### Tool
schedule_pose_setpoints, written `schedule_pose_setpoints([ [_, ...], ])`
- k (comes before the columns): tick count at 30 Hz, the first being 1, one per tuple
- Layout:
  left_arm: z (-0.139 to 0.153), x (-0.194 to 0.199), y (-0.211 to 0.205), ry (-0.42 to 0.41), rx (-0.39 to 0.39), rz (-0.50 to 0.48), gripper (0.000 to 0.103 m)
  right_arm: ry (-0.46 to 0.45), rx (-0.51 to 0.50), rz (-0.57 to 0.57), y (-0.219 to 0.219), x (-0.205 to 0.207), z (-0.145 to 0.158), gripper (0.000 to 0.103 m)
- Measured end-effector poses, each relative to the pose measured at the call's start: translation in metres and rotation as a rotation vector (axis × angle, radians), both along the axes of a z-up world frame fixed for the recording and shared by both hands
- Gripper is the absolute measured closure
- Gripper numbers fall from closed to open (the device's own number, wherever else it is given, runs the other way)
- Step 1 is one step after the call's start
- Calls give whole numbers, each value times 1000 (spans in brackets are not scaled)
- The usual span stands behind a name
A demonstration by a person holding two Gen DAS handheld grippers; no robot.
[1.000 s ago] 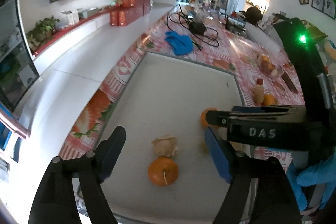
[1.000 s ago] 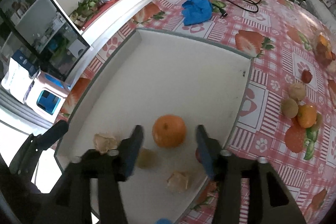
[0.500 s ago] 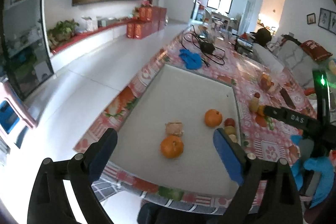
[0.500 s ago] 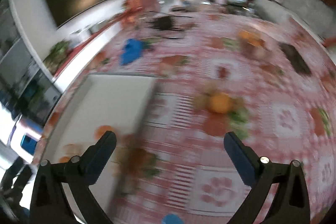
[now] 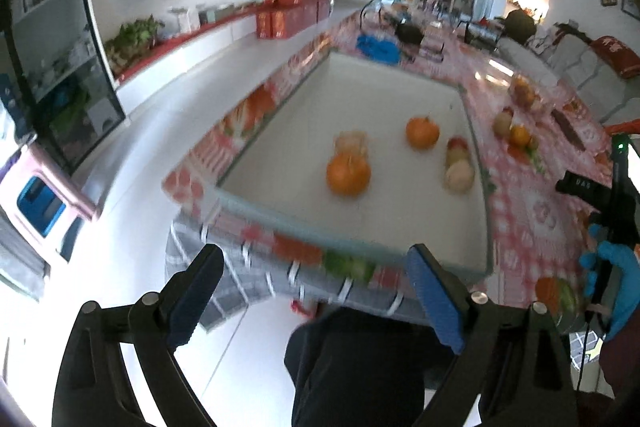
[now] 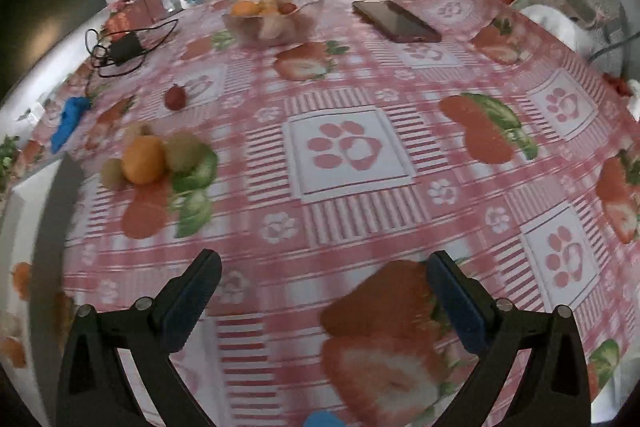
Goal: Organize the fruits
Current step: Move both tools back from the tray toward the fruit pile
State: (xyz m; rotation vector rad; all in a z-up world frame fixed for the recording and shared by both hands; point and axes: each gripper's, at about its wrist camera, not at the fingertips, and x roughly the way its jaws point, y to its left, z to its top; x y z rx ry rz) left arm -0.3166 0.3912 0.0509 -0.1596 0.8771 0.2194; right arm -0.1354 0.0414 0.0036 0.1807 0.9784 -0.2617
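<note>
Both wide open & empty: left gripper [image 5: 314, 269] off the table edge w/ tray [image 5: 476, 163] ahead, right gripper [image 6: 322, 275] over cloth [image 6: 352, 147], orange [image 6: 143, 159] ahead-left.

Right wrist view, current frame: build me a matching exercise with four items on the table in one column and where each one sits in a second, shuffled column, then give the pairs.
Items
1. dark flat phone
2. clear bowl of fruit
3. small dark red fruit
4. black charger with coiled cable

Places
A. far left part of the pink patterned tablecloth, near its edge
B. far middle of the table, left of the phone
C. alone on the cloth, between the charger and the orange with brownish fruits
D. far side, right of the bowl

Pairs: 1-D, 2-B, 3-C, 4-A
</note>
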Motion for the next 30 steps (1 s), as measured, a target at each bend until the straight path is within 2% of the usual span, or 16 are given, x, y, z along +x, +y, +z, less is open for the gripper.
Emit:
schedule_pose_setpoints([
  [5, -10, -5, -6, 44, -9, 5, 9, -14, -46, 13, 2, -3, -2, 0],
  [15, -8, -2, -28, 41, 32, -49, 9, -17, -49, 19, 3, -3, -4, 0],
  [30, -12, -2, -30, 56, 18, -51, 9, -19, -49, 20, 3, -4, -3, 0],
])
